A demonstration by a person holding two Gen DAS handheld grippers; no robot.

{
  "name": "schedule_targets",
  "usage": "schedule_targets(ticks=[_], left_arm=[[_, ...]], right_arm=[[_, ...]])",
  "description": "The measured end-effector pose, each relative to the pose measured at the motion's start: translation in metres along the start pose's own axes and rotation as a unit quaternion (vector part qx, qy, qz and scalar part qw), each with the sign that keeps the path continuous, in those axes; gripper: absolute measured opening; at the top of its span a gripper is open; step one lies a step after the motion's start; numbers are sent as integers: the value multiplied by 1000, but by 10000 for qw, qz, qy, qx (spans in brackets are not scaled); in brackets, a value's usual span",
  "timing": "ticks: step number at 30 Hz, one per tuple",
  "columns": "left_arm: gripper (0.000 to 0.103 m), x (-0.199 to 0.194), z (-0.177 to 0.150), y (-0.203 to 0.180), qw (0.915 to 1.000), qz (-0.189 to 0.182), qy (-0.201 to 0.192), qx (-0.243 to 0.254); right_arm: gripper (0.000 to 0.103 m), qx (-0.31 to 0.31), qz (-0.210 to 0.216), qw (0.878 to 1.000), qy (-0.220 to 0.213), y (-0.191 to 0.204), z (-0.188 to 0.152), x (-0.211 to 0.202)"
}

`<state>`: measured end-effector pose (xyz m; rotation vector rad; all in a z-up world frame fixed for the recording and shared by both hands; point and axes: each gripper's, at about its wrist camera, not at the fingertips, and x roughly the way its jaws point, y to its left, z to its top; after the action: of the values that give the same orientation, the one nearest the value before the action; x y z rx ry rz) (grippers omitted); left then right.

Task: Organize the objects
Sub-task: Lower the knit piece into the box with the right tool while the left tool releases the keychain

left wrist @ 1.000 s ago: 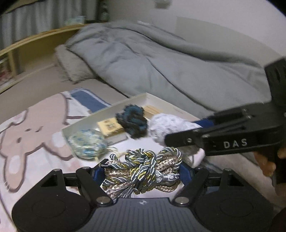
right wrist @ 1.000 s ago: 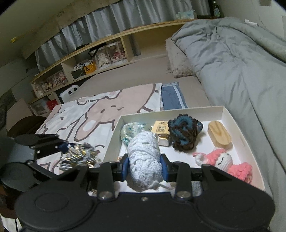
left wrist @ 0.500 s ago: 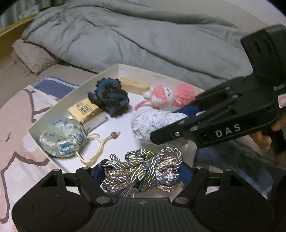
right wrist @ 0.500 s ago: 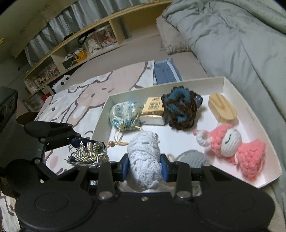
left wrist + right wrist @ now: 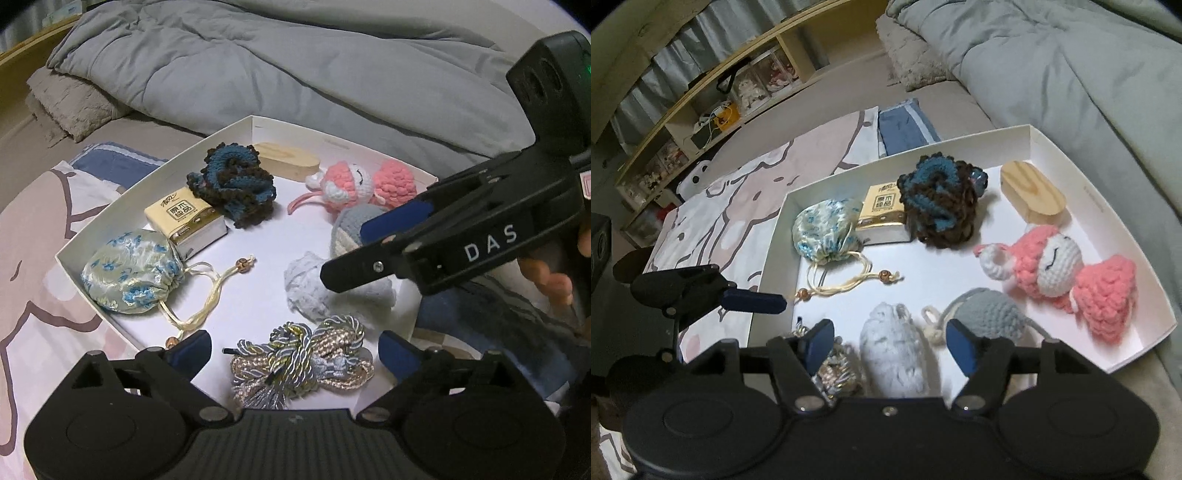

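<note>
Now both grippers stand wide, jaws just opened, holding nothing.
Cord bundle and pale knit pouch lie in the white tray, near edge; withdrawing fingers could perhaps snag them.

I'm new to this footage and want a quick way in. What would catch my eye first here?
A white tray on the bed, full of soft trinkets: the pink crocheted doll by its right wall stands out most, with a dark blue-brown crochet piece toward the back. Nearest the cameras, a knotted cord bundle and a pale blue knit pouch lie between the left gripper and right gripper, whose jaws have just been opening.
</note>
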<state>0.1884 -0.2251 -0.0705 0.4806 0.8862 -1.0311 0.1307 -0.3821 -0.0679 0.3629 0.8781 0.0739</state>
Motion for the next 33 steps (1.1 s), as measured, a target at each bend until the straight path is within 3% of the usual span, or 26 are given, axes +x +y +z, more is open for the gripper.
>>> schedule_targets(ticks=[4,9,22,33], left_arm=[[97,-4,0,-1,9999,-11,-42,-99],[97,-17,-2,-5,9996,37,-137,-228],[103,-82,-1,-19,9943,631,-582,-629],[103,-135,-15,-36,9823,1265,-853,-1087]], right_arm=[[68,-19,-4,10000,-63,2,1,-6],[79,-101,90,9996,-253,8,2,-21],[103,-521,97,9948,-872,41,8,-84],[103,-738,-284,9895,-1209,59,-2,-128]])
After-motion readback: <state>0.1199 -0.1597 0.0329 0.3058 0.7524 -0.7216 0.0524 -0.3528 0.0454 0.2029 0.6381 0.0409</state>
